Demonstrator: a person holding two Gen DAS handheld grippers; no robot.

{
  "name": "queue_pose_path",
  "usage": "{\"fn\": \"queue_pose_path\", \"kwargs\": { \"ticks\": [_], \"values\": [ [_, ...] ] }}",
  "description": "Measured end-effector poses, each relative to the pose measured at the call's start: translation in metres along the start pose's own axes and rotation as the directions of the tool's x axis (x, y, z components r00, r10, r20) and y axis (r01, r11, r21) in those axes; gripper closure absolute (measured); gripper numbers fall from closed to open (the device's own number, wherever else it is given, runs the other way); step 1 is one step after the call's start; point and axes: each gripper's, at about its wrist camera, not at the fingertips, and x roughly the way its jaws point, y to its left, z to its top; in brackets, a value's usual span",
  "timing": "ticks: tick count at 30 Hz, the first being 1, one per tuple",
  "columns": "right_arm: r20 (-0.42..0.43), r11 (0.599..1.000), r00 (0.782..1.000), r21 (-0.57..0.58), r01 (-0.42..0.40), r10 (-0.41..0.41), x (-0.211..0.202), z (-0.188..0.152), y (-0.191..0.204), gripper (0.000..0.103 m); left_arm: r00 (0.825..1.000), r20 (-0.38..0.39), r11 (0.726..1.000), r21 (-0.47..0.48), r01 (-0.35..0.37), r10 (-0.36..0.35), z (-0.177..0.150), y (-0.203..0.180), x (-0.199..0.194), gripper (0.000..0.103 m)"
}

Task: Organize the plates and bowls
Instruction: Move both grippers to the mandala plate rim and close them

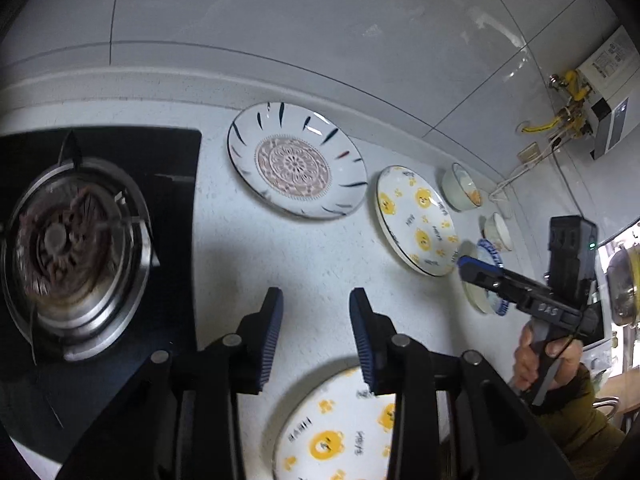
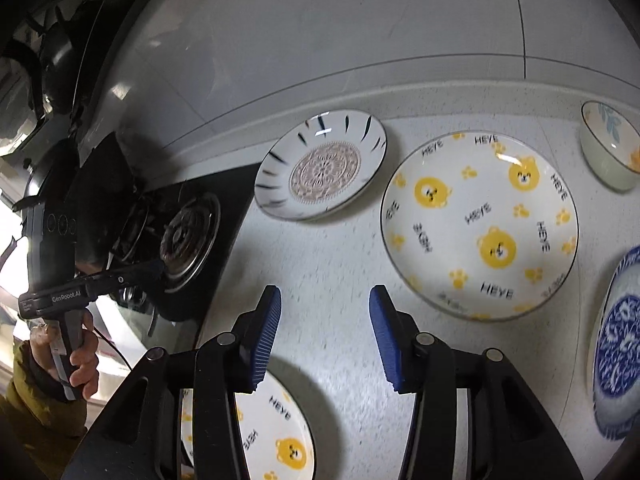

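My left gripper (image 1: 316,296) is open and empty above the white counter (image 1: 256,248), just past a yellow bear plate (image 1: 332,428). A pink mandala plate (image 1: 296,160) and a second bear plate (image 1: 416,220) lie farther back. My right gripper (image 2: 324,296) is open and empty, hovering over the counter (image 2: 320,256) between the mandala plate (image 2: 320,168), the large bear plate (image 2: 480,224) and the near bear plate (image 2: 276,432). A blue patterned bowl (image 2: 616,344) sits at the right. A pale green bowl (image 2: 608,148) stands at the back right.
A black gas hob with a steel burner (image 1: 76,248) fills the left. Two small bowls (image 1: 460,188) (image 1: 498,232) stand by the wall. A water heater with yellow fittings (image 1: 600,92) hangs on the tiled wall. The other hand-held gripper (image 2: 60,296) is at the left of the right wrist view.
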Motion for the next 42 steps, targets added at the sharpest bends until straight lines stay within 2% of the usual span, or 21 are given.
{"fn": "queue_pose_path", "kwargs": {
  "ticks": [2,5,7,9,10,12,14,19,26,34,38,42],
  "values": [
    [0.006,1.000,1.000,0.008,-0.003,0.003,0.004,0.011,-0.002,0.061,0.999,0.007,0.999,0.041,-0.035,0.035,0.015,0.000,0.011,0.070],
    [0.018,1.000,1.000,0.015,-0.002,0.002,0.014,0.032,-0.004,0.061,0.999,0.000,0.996,0.068,-0.051,0.051,0.040,0.002,0.027,0.070],
    [0.019,1.000,1.000,0.017,0.004,-0.004,0.021,0.043,-0.007,0.056,0.996,0.002,0.993,0.077,-0.094,0.094,0.056,0.006,0.038,0.070],
    [0.016,1.000,1.000,0.009,0.014,-0.014,0.033,0.056,-0.008,0.053,0.996,-0.008,0.995,0.053,-0.090,0.091,0.070,0.016,0.048,0.067],
    [0.013,1.000,1.000,0.009,0.013,-0.013,0.040,0.064,-0.010,0.052,0.995,-0.013,0.994,0.046,-0.103,0.104,0.077,0.019,0.054,0.060],
    [0.003,1.000,1.000,0.021,0.015,-0.015,0.053,0.076,-0.016,0.050,0.992,-0.033,0.992,0.037,-0.123,0.124,0.091,0.027,0.067,0.026],
    [-0.004,0.999,0.999,0.024,0.032,-0.032,0.065,0.087,-0.020,0.049,0.993,-0.046,0.994,0.005,-0.107,0.107,0.103,0.036,0.080,0.021],
    [-0.053,0.998,0.997,0.037,0.049,-0.047,0.097,0.110,-0.030,0.047,0.987,-0.085,0.989,-0.034,-0.143,0.139,0.120,0.055,0.107,0.021],
    [-0.102,0.998,0.995,0.054,0.029,-0.023,0.127,0.136,-0.041,0.047,0.984,-0.143,0.990,-0.077,-0.119,0.107,0.133,0.065,0.135,0.021],
    [-0.179,0.998,0.984,0.058,-0.005,0.016,0.148,0.148,-0.050,0.047,0.974,-0.209,0.990,-0.091,-0.107,0.086,0.141,0.069,0.163,0.023],
    [-0.220,0.998,0.975,0.058,-0.019,0.031,0.155,0.144,-0.053,0.047,0.970,-0.239,0.991,-0.113,-0.067,0.039,0.140,0.072,0.174,0.032],
    [-0.240,0.998,0.970,0.051,-0.033,0.044,0.162,0.143,-0.053,0.061,0.968,-0.250,0.994,-0.110,-0.028,-0.001,0.142,0.071,0.182,0.040]
  ]
}}
